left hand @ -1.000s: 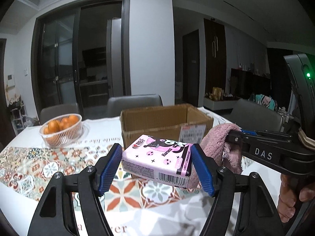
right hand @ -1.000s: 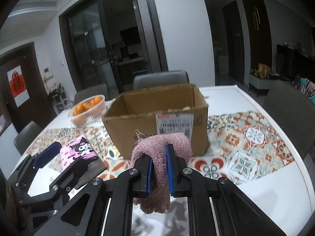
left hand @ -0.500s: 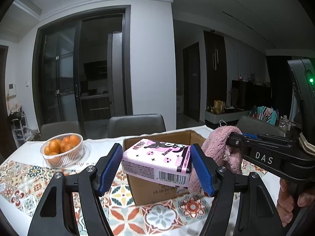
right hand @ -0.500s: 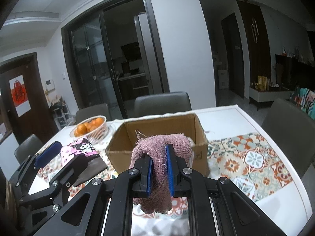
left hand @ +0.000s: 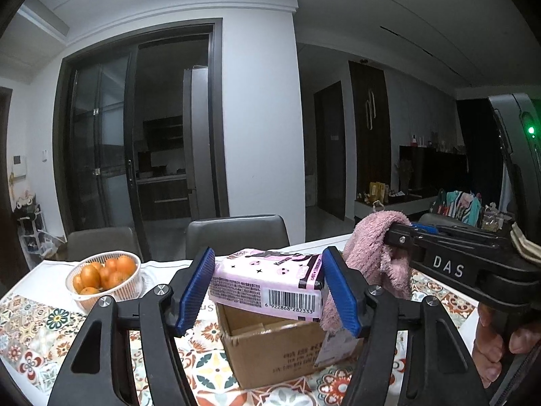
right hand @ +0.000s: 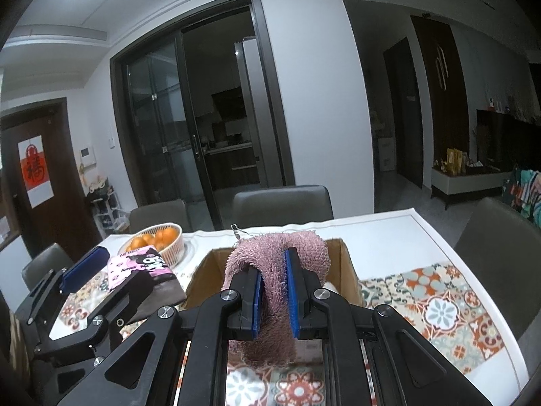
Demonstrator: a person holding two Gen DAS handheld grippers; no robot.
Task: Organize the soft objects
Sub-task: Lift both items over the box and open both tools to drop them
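Note:
My left gripper (left hand: 268,289) is shut on a pink tissue pack (left hand: 267,286) with a barcode, held just above the near edge of an open cardboard box (left hand: 274,348). The pack also shows in the right wrist view (right hand: 140,265), left of the box (right hand: 346,272). My right gripper (right hand: 274,296) is shut on a pink fuzzy towel (right hand: 277,253), held above the box's front edge. In the left wrist view the towel (left hand: 375,253) hangs from the right gripper beside the pack.
A white basket of oranges (left hand: 104,275) stands at the back left of the patterned tablecloth (right hand: 439,308). Grey chairs (right hand: 282,206) stand behind the table, another at the right (right hand: 493,237). The table's right edge is close.
Both grippers have risen and moved forward toward the box. The box now sits below the tissue pack and the towel instead of behind them.

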